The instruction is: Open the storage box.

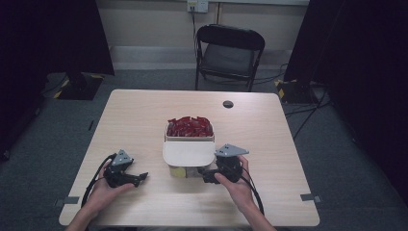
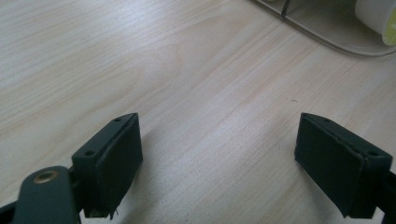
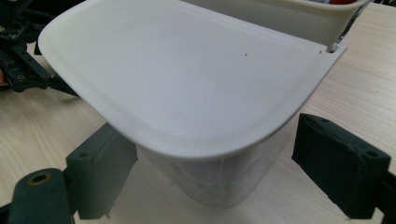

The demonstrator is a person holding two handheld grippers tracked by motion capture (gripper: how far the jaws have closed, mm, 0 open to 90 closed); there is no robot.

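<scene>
A white two-part container [image 1: 189, 138] stands mid-table. Its far compartment is heaped with red packets [image 1: 189, 126], and a white lid [image 1: 188, 152] covers the near compartment, under which something yellow [image 1: 178, 172] shows. My right gripper [image 1: 203, 174] points left at the near compartment. In the right gripper view its jaws stand open on either side of the clear wall [image 3: 219, 182] beneath the lid [image 3: 187, 79], without pressing on it. My left gripper [image 1: 142, 177] lies left of the container, open over bare wood [image 2: 219, 158], holding nothing.
The light wooden table [image 1: 144, 115] has free room all around the container. A small dark round cap [image 1: 228, 104] sits near the far edge. A black folding chair [image 1: 230, 55] stands behind the table. Dark stands flank the floor.
</scene>
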